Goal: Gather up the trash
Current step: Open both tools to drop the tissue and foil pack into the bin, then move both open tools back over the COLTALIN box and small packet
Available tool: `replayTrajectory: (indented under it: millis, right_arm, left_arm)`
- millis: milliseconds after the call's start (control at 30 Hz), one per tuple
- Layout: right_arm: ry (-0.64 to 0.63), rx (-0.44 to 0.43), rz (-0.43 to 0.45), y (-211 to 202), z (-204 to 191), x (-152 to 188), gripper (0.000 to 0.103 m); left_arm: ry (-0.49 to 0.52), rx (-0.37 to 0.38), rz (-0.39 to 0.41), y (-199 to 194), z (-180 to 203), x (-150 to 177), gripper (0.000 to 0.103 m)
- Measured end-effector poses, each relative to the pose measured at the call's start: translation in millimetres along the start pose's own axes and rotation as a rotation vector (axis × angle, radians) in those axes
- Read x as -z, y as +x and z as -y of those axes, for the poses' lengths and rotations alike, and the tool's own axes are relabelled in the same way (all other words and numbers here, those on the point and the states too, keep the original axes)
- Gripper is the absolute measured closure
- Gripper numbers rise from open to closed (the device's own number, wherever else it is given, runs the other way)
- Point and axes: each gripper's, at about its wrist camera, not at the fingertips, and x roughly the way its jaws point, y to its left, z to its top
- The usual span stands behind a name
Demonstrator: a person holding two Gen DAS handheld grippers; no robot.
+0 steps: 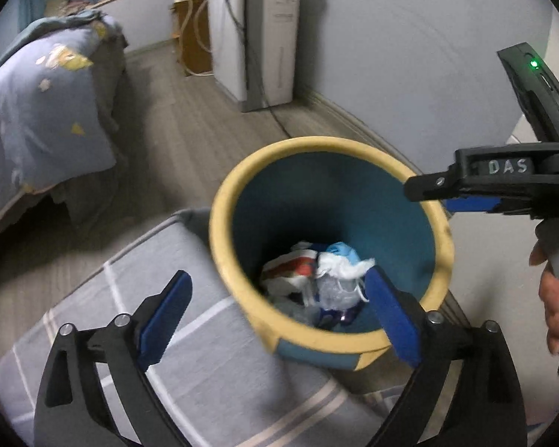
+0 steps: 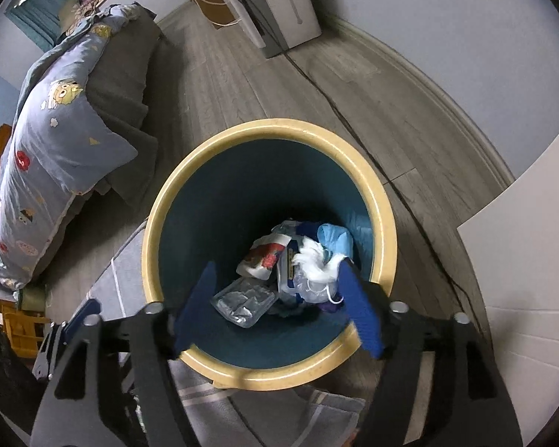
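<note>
A round bin with a yellow rim (image 1: 223, 223) (image 2: 384, 219) and teal inside stands on the floor. Trash lies at its bottom: a white crumpled tissue (image 1: 344, 266) (image 2: 313, 255), a red-and-white wrapper (image 1: 290, 266) (image 2: 264, 257), a clear plastic pack (image 2: 244, 300) and blue pieces. My left gripper (image 1: 277, 311) is open and empty, beside and above the bin's near rim. My right gripper (image 2: 277, 301) is open and empty, directly over the bin's mouth. The right gripper also shows side-on at the right of the left wrist view (image 1: 428, 190).
A grey checked rug (image 1: 190, 354) (image 2: 279, 409) lies under the bin. A bed with a blue patterned quilt (image 1: 37, 104) (image 2: 59, 141) is to the left. A white appliance (image 1: 257, 33) (image 2: 279, 3) stands by the wall, with a black cable (image 2: 354, 126) along the wooden floor. A white cabinet (image 2: 533, 260) is at right.
</note>
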Motion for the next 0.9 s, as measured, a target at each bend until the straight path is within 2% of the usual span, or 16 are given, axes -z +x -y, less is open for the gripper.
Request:
replayTrajectory:
  millis: [67,167,367,567,700,900]
  right_arm:
    - [-0.015,0.018,0.010,-1.0,-4.1,0.2,0.012]
    - [-0.040,0.039,-0.001,1.3,-12.6,1.6,0.009]
    - [-0.127,0.032,-0.011,0.3,-47.6,10.8,0.008]
    - [-0.254,0.017,-0.001,-8.8,-93.6,26.1,0.006]
    - [-0.339,-0.016,-0.005,-14.2,-125.0,41.9,0.006]
    - [-0.529,-0.009,-0.021,-11.3,-165.1,77.3,0.006]
  left_arm:
    - [-0.012,-0.026,0.000,-6.8,-7.9,4.7,0.008]
    - [-0.037,-0.061,0.005,-22.0,-25.8,12.5,0.008]
    - [-0.101,-0.136,0.008,-61.5,-69.7,31.5,0.008]
    - [-0.163,-0.228,-0.001,-112.1,-109.7,66.1,0.008]
    - [-0.201,-0.253,-0.009,-138.4,-125.3,87.8,0.008]
    - [-0.233,-0.268,-0.025,-164.7,-132.9,130.3,0.007]
